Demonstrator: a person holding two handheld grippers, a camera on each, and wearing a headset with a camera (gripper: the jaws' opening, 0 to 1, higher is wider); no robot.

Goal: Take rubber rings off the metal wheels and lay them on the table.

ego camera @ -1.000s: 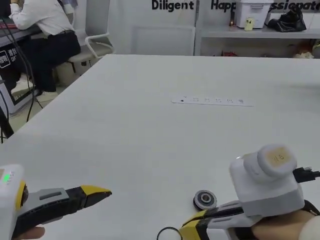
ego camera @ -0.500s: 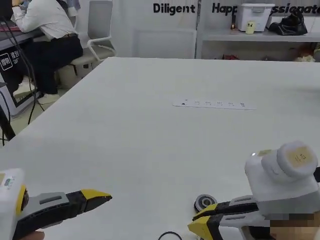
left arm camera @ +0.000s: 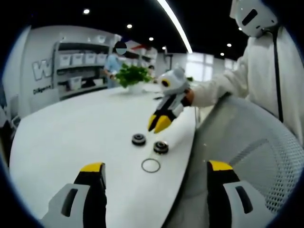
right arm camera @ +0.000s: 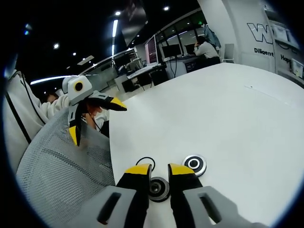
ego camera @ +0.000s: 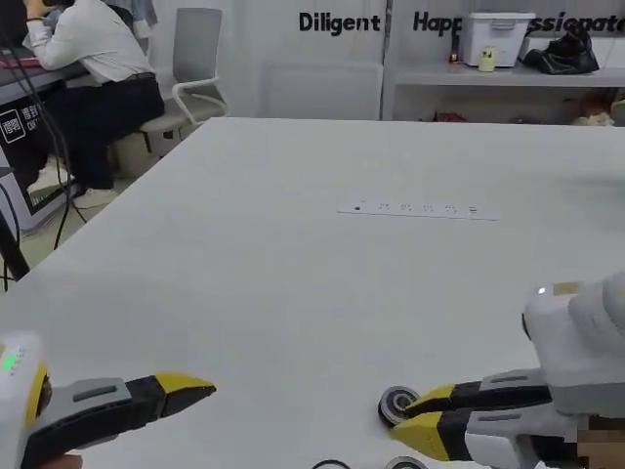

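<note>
Two metal wheels and a loose black rubber ring [left arm camera: 150,165] lie near the table's front edge. In the head view one wheel [ego camera: 395,403] sits just left of my right gripper [ego camera: 408,422]; the ring [ego camera: 332,465] and the second wheel [ego camera: 405,463] show at the bottom edge. In the right gripper view my right gripper [right arm camera: 160,170] is open by a narrow gap above the near wheel [right arm camera: 158,188]; the other wheel [right arm camera: 194,164] and the ring [right arm camera: 145,162] lie beside it. My left gripper [left arm camera: 156,167] is wide open and holds nothing, back from the wheels [left arm camera: 138,139] [left arm camera: 161,147].
The white table [ego camera: 293,254] stretches far ahead, with a flat power strip [ego camera: 418,209] at its middle. A person sits at a desk [ego camera: 88,59] at the far left. A mesh chair back [right arm camera: 61,161] stands close to the table's front edge.
My right gripper has drawn back to the right, which uncovers the second wheel at the bottom edge. The left gripper has hardly moved. The head camera has tilted slightly.
</note>
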